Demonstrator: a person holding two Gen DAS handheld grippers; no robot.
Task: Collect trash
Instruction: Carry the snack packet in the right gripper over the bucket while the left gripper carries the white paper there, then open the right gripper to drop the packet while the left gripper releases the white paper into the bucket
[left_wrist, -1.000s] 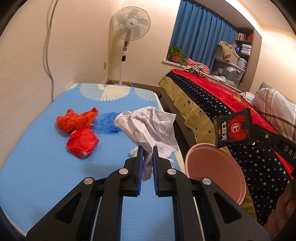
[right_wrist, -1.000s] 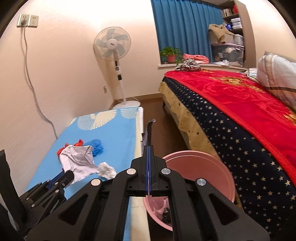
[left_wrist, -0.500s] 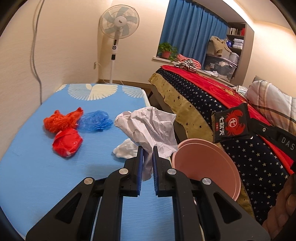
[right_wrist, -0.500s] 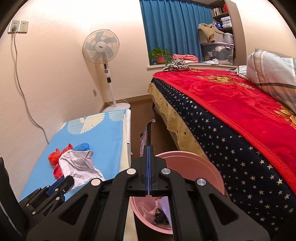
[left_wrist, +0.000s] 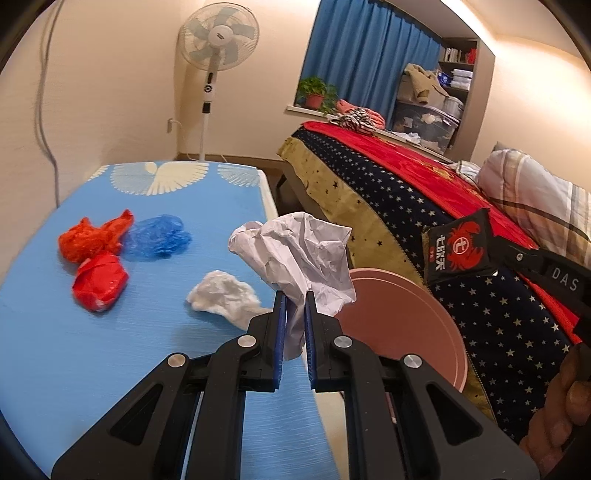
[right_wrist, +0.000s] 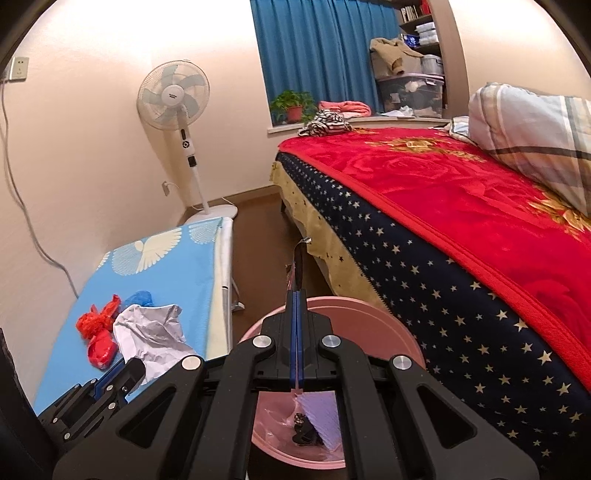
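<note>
Above the blue table (left_wrist: 110, 350), left fingers (left_wrist: 280, 314) pinch crumpled paper (left_wrist: 303, 254) (right fingers (right_wrist: 300, 314) clamp a black wrapper (left_wrist: 458, 249)).

Right claw (right_wrist: 297, 299) — wrapper (right_wrist: 298, 266) above bin (right_wrist: 399, 325)

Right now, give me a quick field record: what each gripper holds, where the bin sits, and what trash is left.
left gripper: shut on crumpled paper
right gripper: shut on black wrapper, above the bin
bin: pink, on the floor between blue table and bed; some trash already inside
left on table: orange bag, red bag, blue bag, white tissue
</note>
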